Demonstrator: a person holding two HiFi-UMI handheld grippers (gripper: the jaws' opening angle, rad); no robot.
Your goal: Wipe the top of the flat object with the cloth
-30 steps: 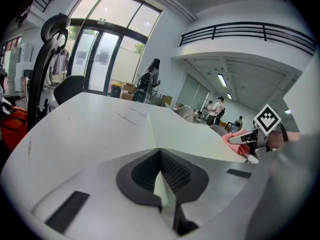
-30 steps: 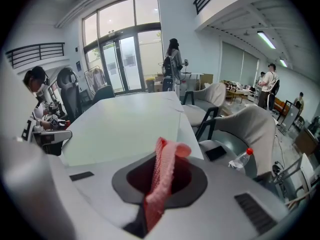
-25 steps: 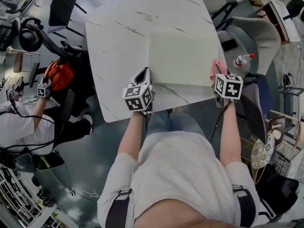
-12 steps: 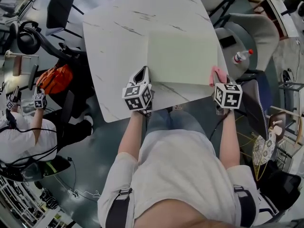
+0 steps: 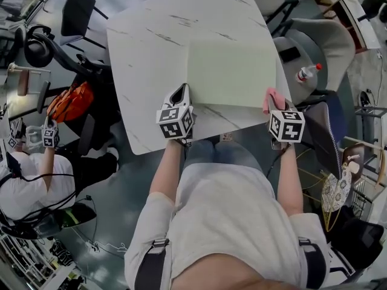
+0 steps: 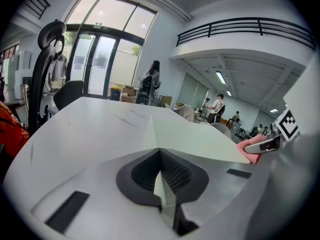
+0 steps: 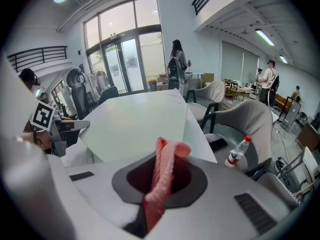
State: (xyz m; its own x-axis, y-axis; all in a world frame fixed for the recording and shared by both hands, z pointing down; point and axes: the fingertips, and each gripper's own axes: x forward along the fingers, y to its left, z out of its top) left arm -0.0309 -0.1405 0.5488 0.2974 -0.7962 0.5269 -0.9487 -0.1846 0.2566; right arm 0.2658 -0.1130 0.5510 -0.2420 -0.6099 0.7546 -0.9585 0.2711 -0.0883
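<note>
Filling the far half of the head view, a white marble-patterned desk [image 5: 151,47] carries a pale green sheet [image 5: 233,71], the flat object to be wiped. The sheet lies toward the desk's right side, with its right edge close to the desk's right edge. A person sits at the near side with a claw in each hand.

The left claw [image 5: 180,94] is closed on the sheet's near left corner. Its own view shows a pale sliver of the sheet pinched between the jaws, apparently steadying it. The right claw [image 5: 277,109] is at the sheet's near right corner, jaws clamped on a pink cloth [image 5: 275,96]. The cloth stands up out of the jaws in a narrow fold, with a small flap curling over at the top. Whether the cloth touches the sheet cannot be told; a stroke looks ready to start from this corner.

Several things could go wrong. The sheet is held at one corner only, so drag from the cloth could swing or buckle it, or push it past the desk's nearby right edge. Little cloth shows beyond the jaws, so pressing down may put hard jaw tips on the sheet, or tug the cloth loose. A small water bottle [image 5: 307,74] rests on a grey chair [image 5: 323,44] just right of the desk, where a wide sweep might reach it.
</note>
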